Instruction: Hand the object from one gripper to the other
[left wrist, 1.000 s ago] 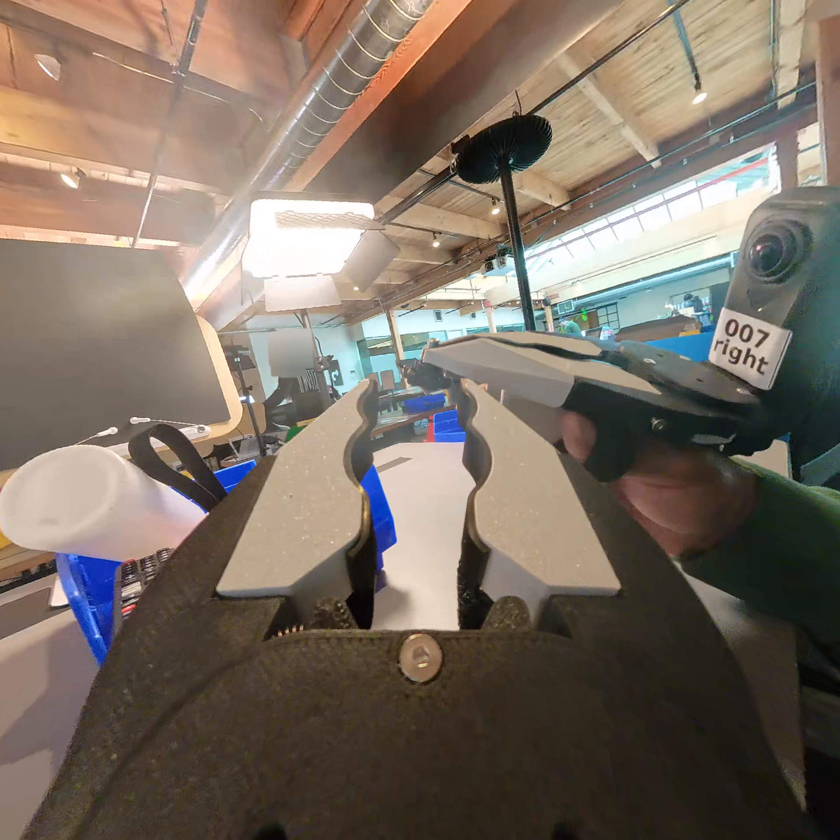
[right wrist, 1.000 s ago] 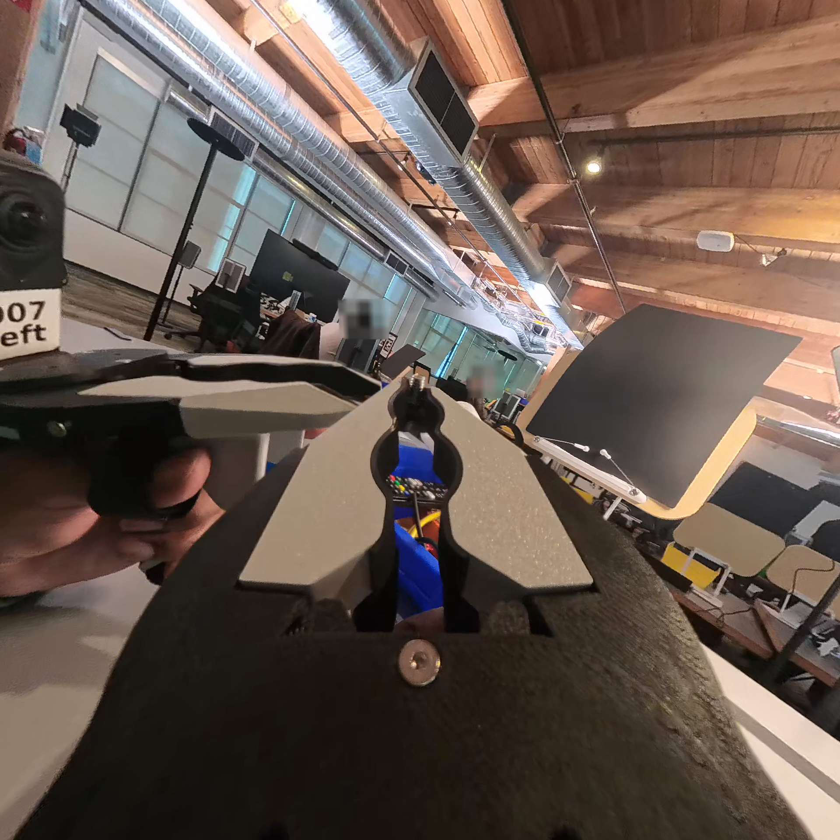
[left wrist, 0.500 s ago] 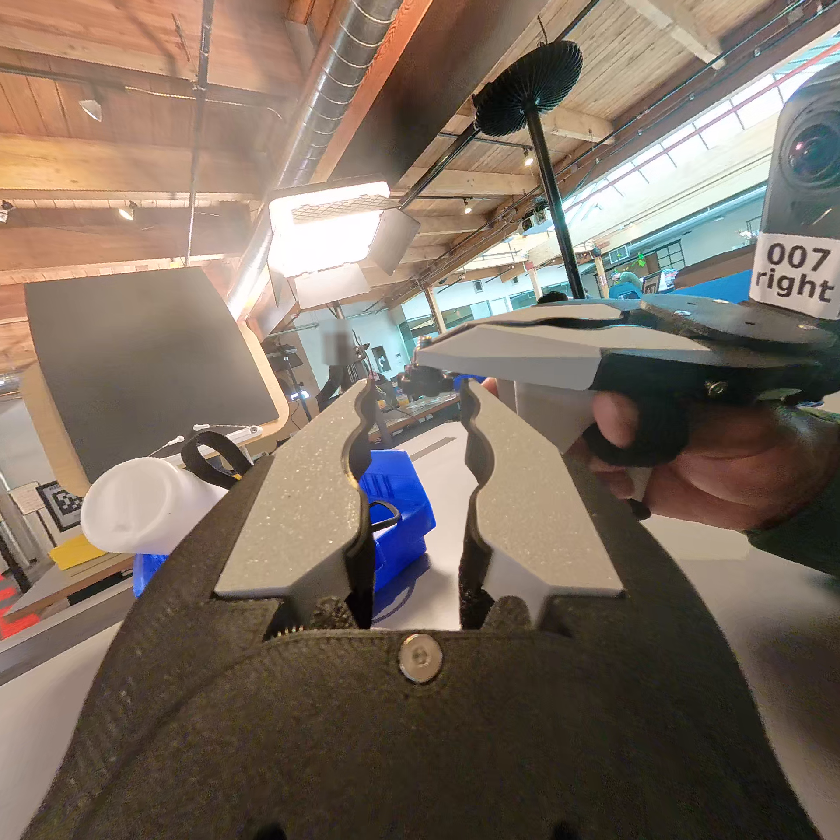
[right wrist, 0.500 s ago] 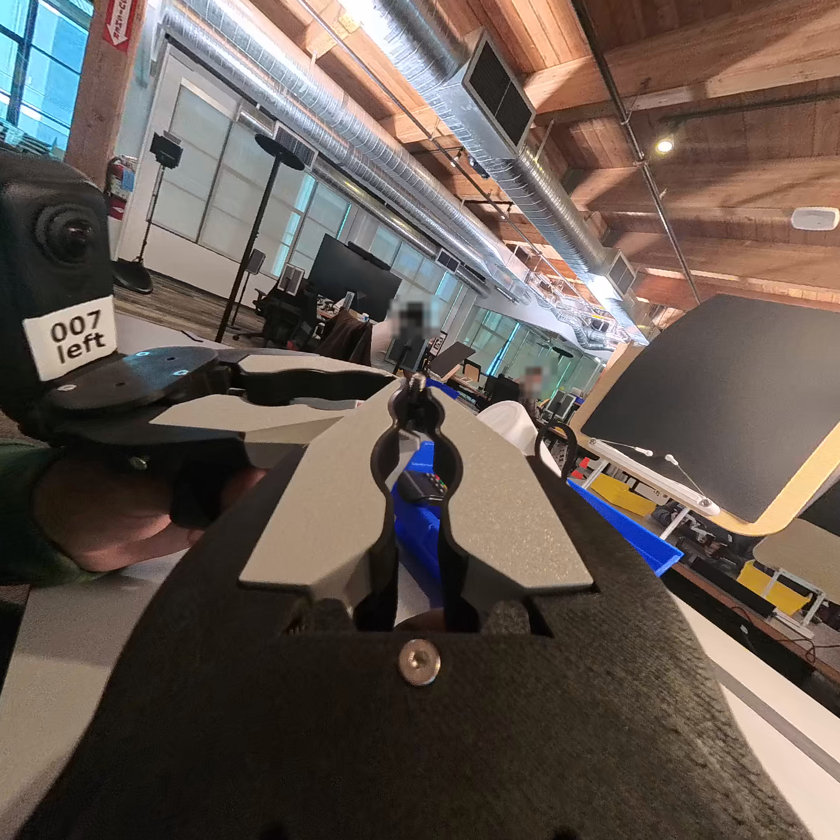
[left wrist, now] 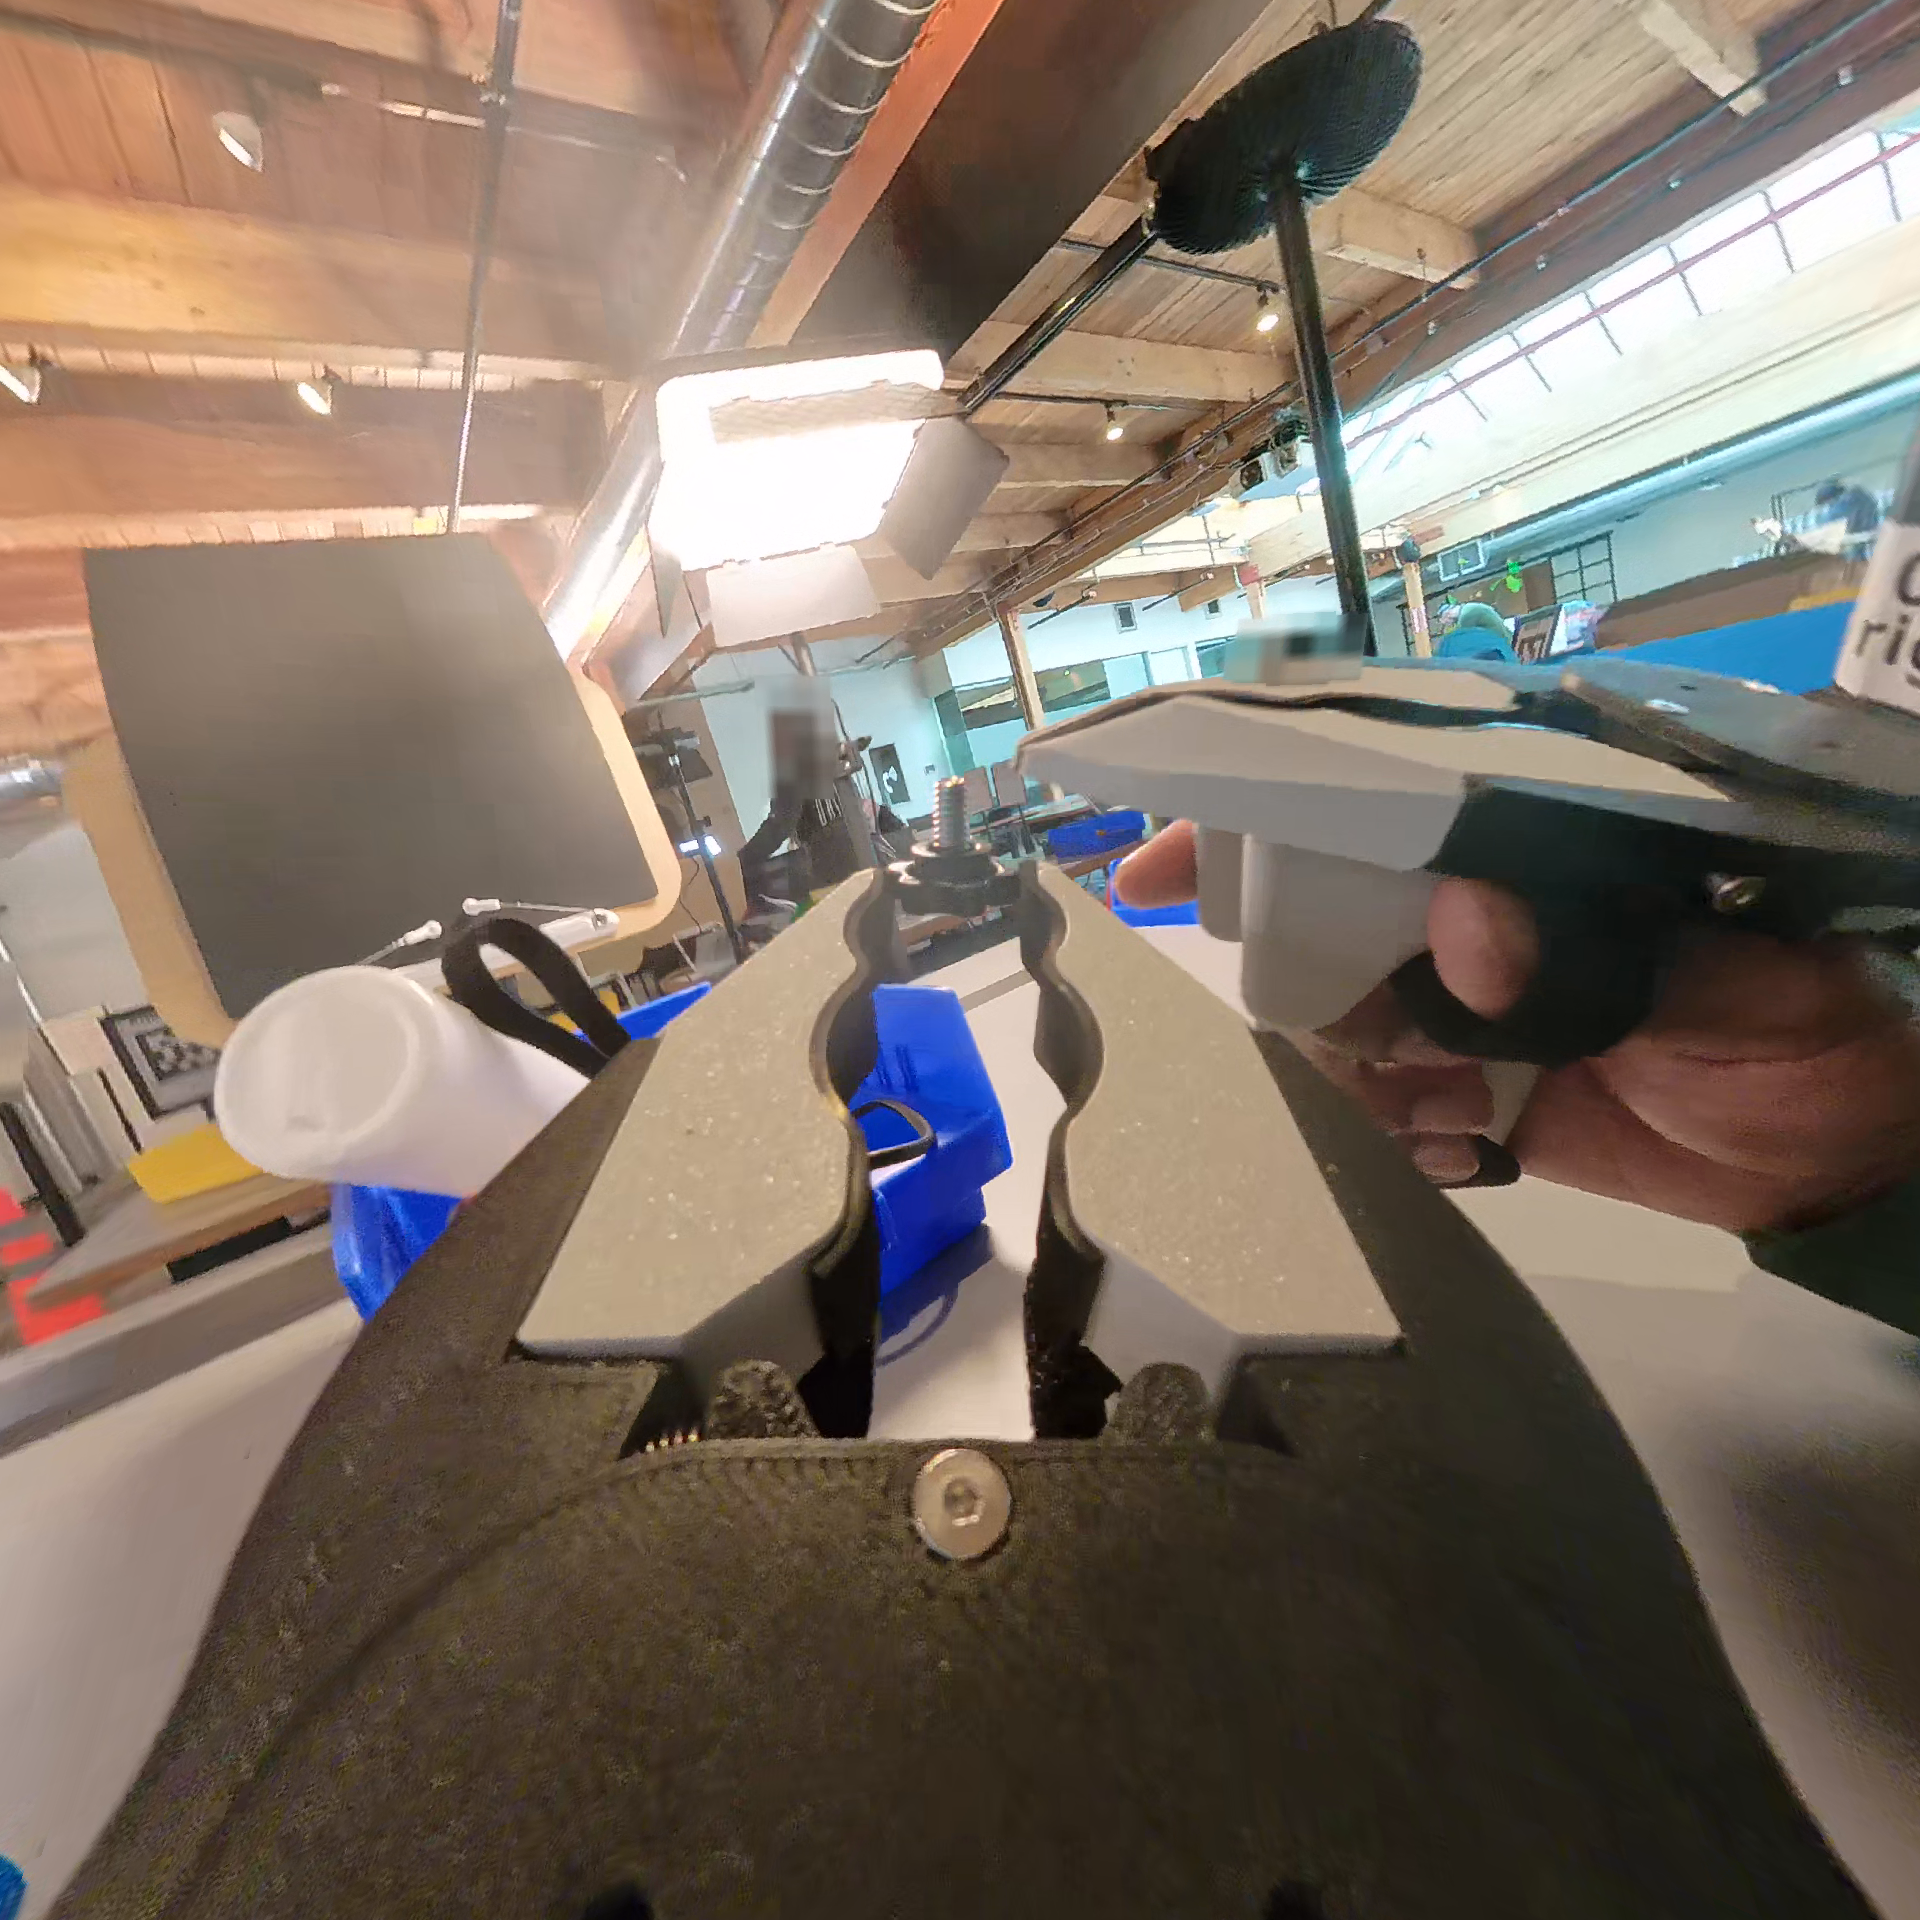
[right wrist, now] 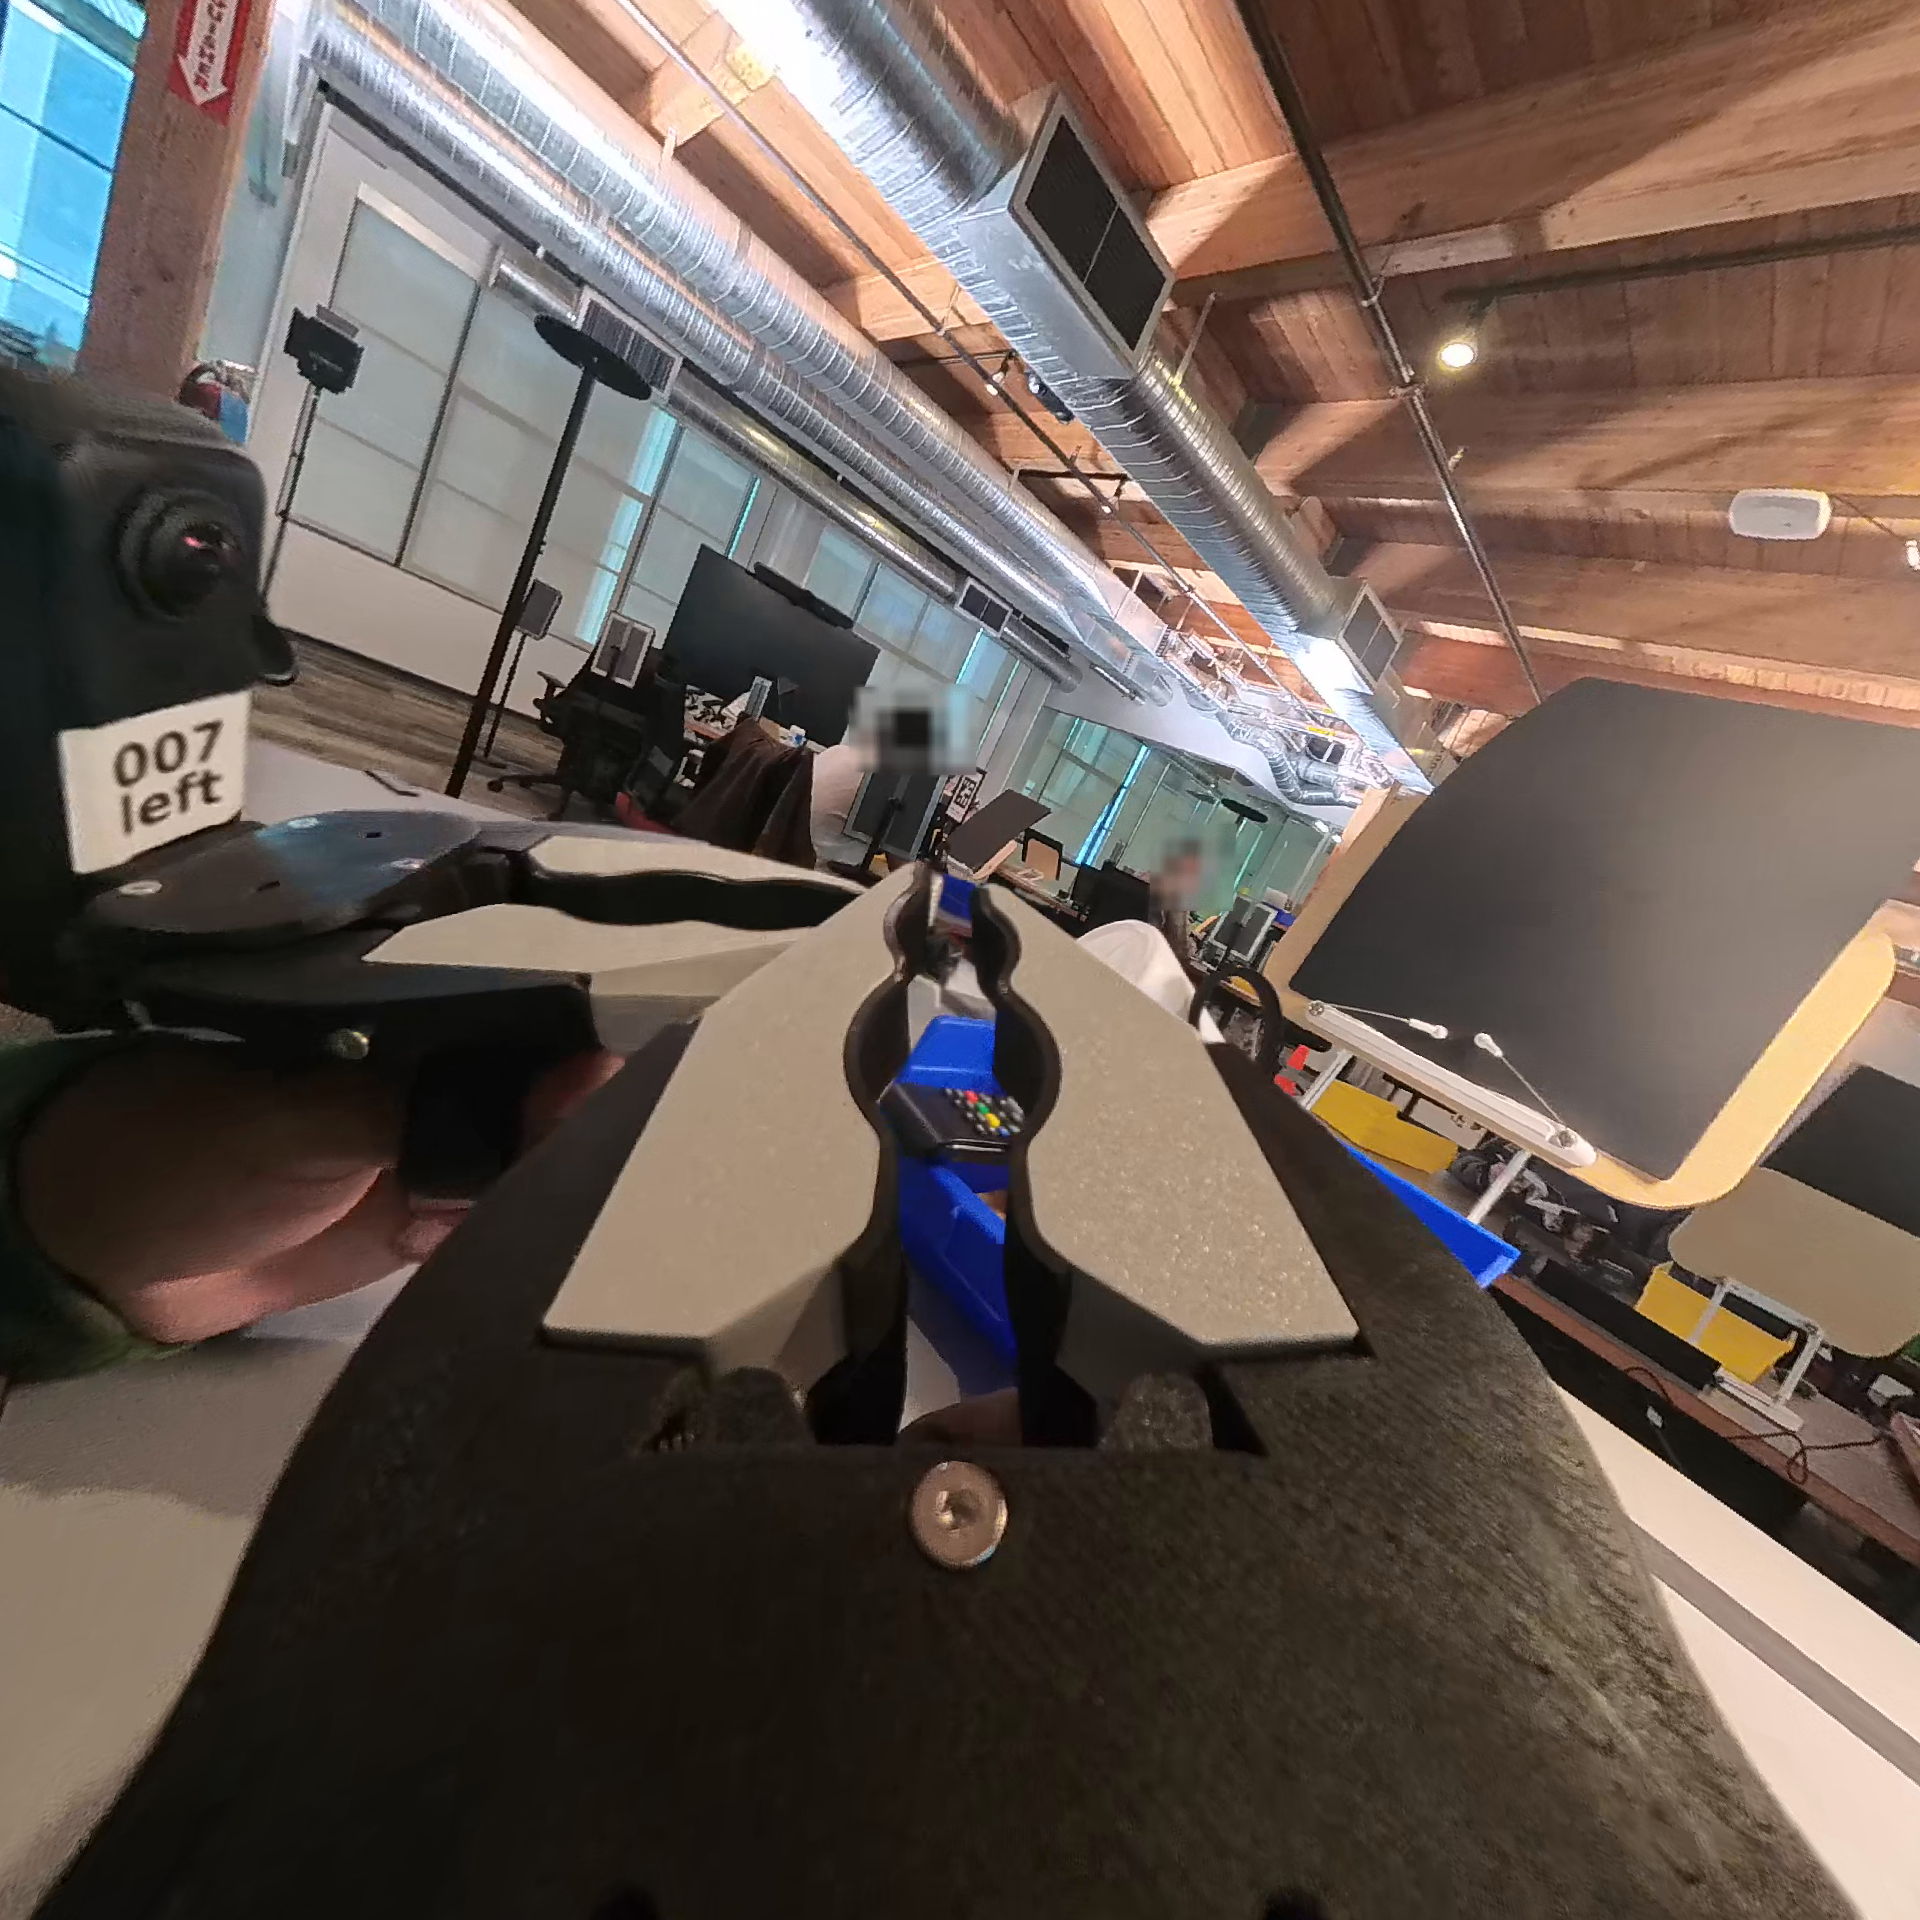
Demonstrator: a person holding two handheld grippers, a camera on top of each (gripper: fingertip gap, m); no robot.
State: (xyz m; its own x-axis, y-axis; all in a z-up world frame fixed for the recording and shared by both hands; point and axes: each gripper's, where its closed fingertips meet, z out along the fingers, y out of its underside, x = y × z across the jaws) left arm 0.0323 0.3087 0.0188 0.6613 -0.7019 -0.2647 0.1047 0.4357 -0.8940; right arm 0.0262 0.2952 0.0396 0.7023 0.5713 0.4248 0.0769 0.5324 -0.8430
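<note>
The bolt (left wrist: 951,868), a small threaded screw with a black knob, now sits pinched at the tips of the left gripper (left wrist: 954,891); half a second ago the right gripper (right wrist: 943,912) held it. That gripper's fingers have parted slightly around it. The handover looks all but complete, in the air above the bench (left wrist: 1621,1475), with the blue bin (left wrist: 935,1081) beyond.
</note>
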